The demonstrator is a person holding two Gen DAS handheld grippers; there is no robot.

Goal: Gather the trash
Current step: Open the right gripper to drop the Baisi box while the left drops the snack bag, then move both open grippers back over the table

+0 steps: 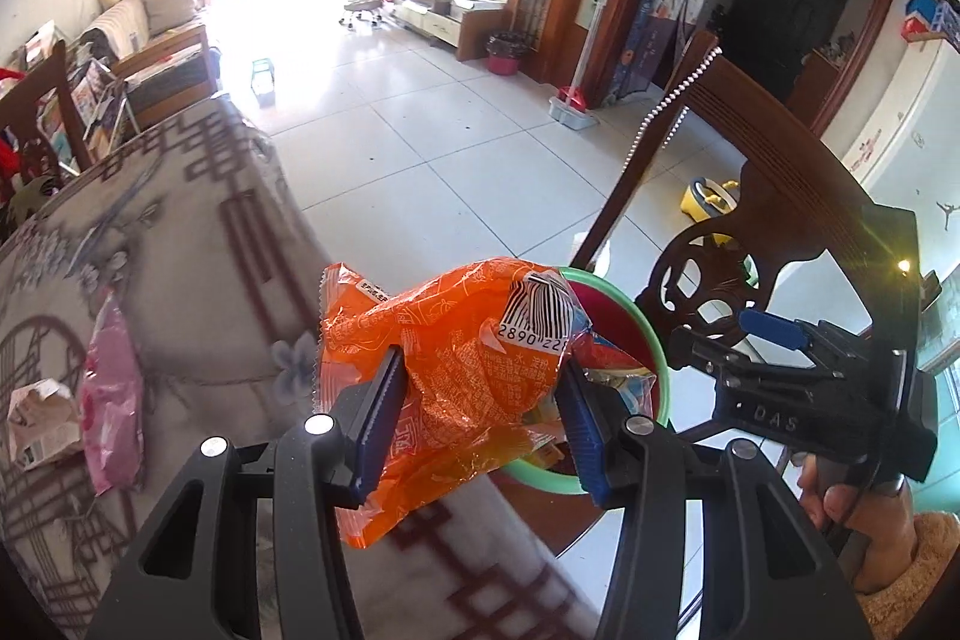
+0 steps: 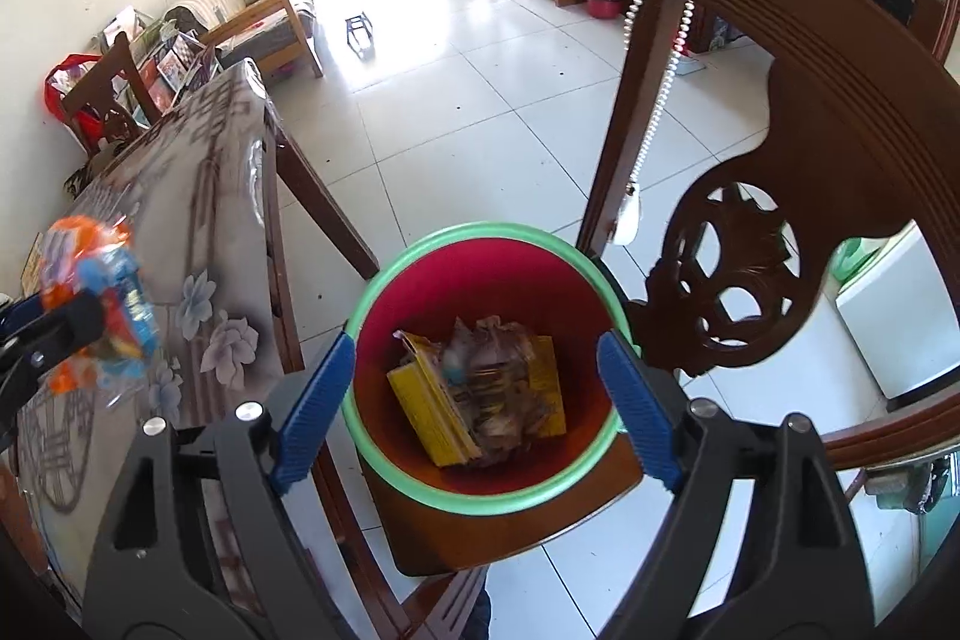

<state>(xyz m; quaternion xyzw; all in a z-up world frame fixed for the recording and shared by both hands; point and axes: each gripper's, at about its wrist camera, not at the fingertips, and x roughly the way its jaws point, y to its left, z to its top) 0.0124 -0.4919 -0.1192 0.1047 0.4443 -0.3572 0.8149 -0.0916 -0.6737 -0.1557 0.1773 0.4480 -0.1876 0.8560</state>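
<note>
My left gripper (image 1: 480, 394) is shut on an orange snack wrapper (image 1: 456, 370) and holds it above the table edge, just beside a red bin with a green rim (image 1: 651, 334). The wrapper also shows at the left of the right wrist view (image 2: 90, 304). My right gripper (image 2: 480, 400) is open, its blue fingers (image 2: 312, 412) on either side of the bin (image 2: 480, 280), which stands on a wooden chair seat (image 2: 510, 526). The bin holds yellow and brown crumpled wrappers (image 2: 480, 394).
A pink wrapper (image 1: 114, 394) and a torn paper packet (image 1: 42, 418) lie on the patterned table (image 1: 198, 244). The carved chair back (image 2: 780, 160) rises right of the bin. Tiled floor (image 2: 480, 70) lies beyond, with a sofa and a TV cabinet far off.
</note>
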